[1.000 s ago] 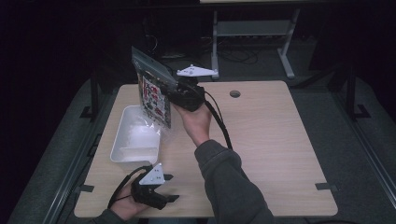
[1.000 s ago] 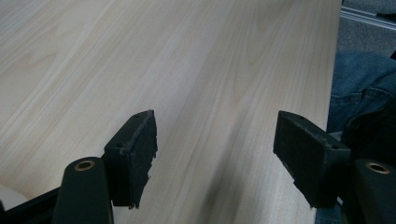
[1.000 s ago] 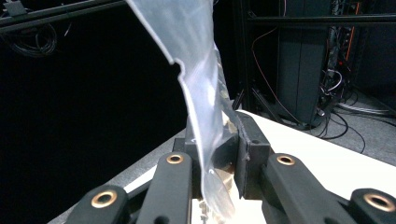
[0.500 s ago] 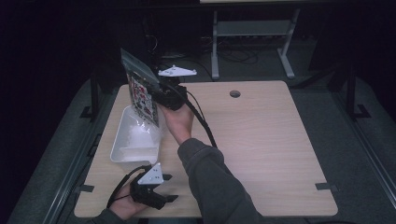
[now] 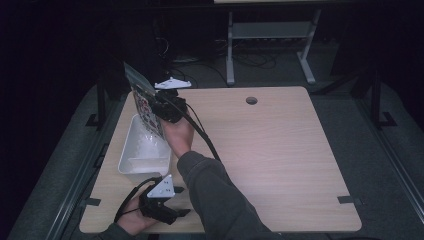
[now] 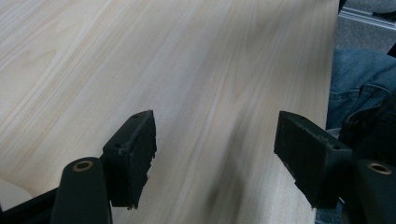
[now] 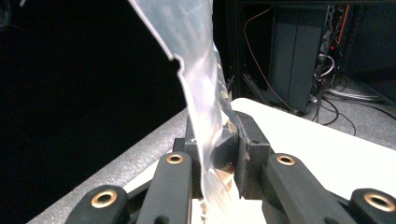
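Right tool point(image 5: 161, 107) clamps snack bag point(image 5: 145, 102) (above tray point(image 5: 131, 150)); left tool point(image 5: 175, 200) wide, empty.

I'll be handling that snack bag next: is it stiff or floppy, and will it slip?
Probably floppy: the bag bends and creases above the right gripper pinching it. Likely light, since one pinch holds it over the tray. Its glossy film may slip.

The right half of the counter point(image 5: 280, 150) was left bare and open to passage, while its left edge was taken up by a white tray point(image 5: 142, 155) and a foil bag point(image 5: 145, 102) held above it.
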The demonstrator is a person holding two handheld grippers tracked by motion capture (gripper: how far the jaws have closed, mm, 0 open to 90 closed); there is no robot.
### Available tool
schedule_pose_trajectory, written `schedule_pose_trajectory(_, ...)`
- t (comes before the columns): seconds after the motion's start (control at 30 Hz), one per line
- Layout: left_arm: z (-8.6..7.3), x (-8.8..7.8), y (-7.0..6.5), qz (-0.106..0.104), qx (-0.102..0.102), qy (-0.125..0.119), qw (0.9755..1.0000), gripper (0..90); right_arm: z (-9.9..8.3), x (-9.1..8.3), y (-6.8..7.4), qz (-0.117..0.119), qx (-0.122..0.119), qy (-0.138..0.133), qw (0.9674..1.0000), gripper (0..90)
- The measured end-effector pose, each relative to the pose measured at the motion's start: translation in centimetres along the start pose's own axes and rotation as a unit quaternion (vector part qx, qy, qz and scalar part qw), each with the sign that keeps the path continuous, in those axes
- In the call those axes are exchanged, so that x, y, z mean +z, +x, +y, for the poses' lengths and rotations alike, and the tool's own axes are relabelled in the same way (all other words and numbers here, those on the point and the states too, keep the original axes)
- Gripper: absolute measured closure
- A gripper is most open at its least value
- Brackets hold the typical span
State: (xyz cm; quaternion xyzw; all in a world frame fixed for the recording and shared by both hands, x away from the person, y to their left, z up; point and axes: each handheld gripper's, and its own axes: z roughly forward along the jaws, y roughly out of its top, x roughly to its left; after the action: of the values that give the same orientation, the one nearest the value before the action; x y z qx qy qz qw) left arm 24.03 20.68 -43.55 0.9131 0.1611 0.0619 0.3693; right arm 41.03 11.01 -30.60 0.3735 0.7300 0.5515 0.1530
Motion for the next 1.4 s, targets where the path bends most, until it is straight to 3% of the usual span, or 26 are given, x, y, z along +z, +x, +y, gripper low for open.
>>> schedule_pose_trajectory(0.3, 0.0, 0.0, -0.1, 0.0, 0.004, 0.0, 1.0, 28.9, -2.1, 1.4, 0.3, -0.014, 0.003, 0.015, 0.9998, 76.5)
schedule_pose_trajectory(0.57, 0.0, 0.1, -0.2, 0.0, 0.006, -0.001, 1.0, 28.9, -2.6, 1.2, -0.2, 0.003, -0.007, 0.03, 0.9995, 68.3)
schedule_pose_trajectory(0.7, 0.1, 0.1, -0.2, -0.001, 0.006, 0.0, 1.0, 28.9, -2.8, 1.1, -0.5, 0.007, -0.009, 0.04, 0.9991, 69.9)
schedule_pose_trajectory(1.0, 0.0, 0.1, -0.2, -0.001, 0.006, 0.001, 1.0, 29.0, -3.3, 0.8, -0.2, -0.038, -0.045, 0.053, 0.9968, 72.1)
schedule_pose_trajectory(1.4, 0.0, 0.1, -0.2, 0.0, 0.005, 0.001, 1.0, 29.0, -3.8, 0.5, 0.1, -0.061, -0.035, 0.053, 0.9961, 72.7)
